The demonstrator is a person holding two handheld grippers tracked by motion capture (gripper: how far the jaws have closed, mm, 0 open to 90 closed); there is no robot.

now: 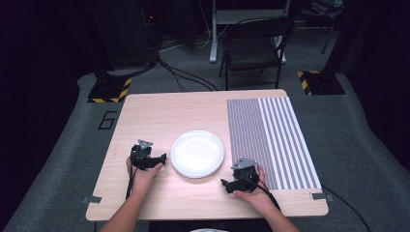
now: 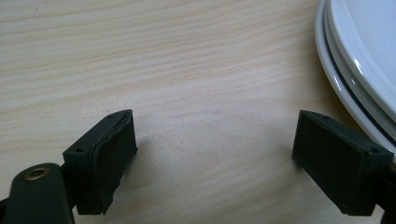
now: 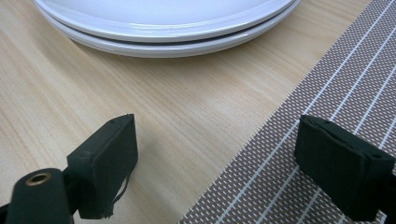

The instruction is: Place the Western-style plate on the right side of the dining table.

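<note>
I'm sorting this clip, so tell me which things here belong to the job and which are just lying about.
In the job: stacked white plates; left tool, open; right tool, open.
Lying about: striped placemat; folding chair; table merely bears everything.

A lab: dark room, floor cables [image 1: 186, 77], hazard-striped stand bases [image 1: 110, 90].

The pale wood-grain rectangular desk [image 1: 159, 111] carries a stack of round white plates [image 1: 197, 153] near its centre and, at three o'clock just beside them, a long brown-and-white striped woven placemat [image 1: 270, 140] lying flat.
</note>
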